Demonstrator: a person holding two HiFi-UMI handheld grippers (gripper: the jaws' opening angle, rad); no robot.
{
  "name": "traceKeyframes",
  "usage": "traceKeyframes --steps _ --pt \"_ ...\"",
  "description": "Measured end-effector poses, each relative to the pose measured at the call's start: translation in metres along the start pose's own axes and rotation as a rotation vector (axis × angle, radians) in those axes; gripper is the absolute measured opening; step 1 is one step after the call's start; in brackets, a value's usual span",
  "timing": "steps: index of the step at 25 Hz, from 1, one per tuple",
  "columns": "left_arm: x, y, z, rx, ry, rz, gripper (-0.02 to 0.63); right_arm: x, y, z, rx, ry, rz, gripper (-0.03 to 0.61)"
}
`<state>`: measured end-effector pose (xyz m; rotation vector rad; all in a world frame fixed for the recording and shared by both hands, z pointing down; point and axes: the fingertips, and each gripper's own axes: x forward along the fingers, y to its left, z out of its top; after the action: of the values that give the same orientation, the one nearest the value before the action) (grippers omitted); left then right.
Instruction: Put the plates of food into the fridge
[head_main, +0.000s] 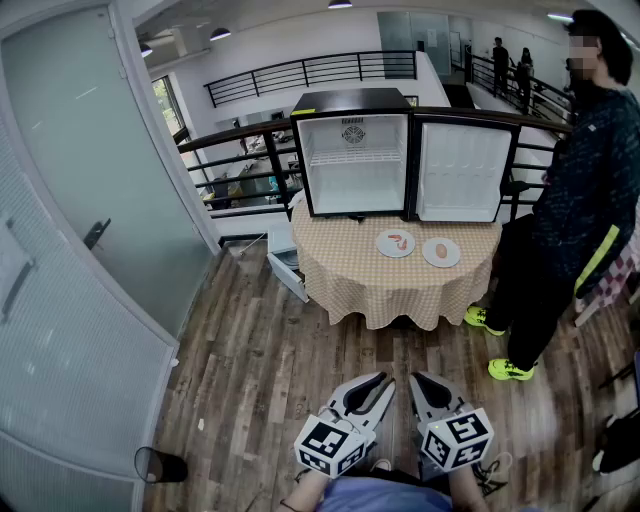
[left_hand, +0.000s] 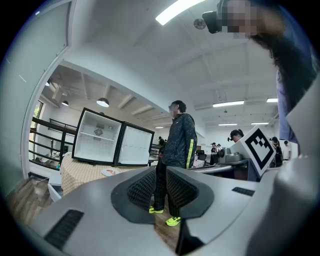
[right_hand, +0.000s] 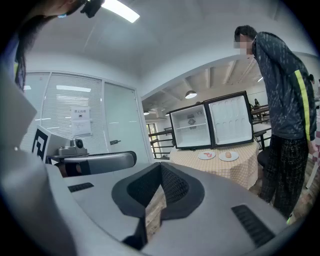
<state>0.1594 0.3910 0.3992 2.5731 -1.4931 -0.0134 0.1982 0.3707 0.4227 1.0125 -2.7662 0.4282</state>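
The left tongs (head_main: 384, 379) are pressed together, with only a sliver between their ribbed black pads, and they pinch nothing. The right tongs (head_main: 414, 379) are shut tight and also empty. Both hang low over the grey-brown wood-plank floor (head_main: 250, 370), well apart from the surface draped in tan checked cloth (head_main: 400, 290). On that surface two round white plates sit side by side: the plate with red food (head_main: 395, 243) and the plate with a brown bun-like lump (head_main: 441, 252). Just behind them stands the small boxy black fridge (head_main: 350, 100), its door (head_main: 460, 172) swung wide open. The inside is white with a wire shelf. A person in a dark patterned jacket (head_main: 585, 190) stands beside the surface.
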Motion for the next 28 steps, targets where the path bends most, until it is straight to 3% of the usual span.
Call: traceKeyframes --steps 20,28 --pt "0.016 0.023 0.000 -0.002 0.041 0.031 0.060 0.026 -0.030 0.008 0.119 -0.033 0.001 0.017" --pt "0.070 0.058 -0.007 -0.017 0.067 -0.011 0.060 0.063 -0.075 0.008 0.134 -0.016 -0.031 0.017"
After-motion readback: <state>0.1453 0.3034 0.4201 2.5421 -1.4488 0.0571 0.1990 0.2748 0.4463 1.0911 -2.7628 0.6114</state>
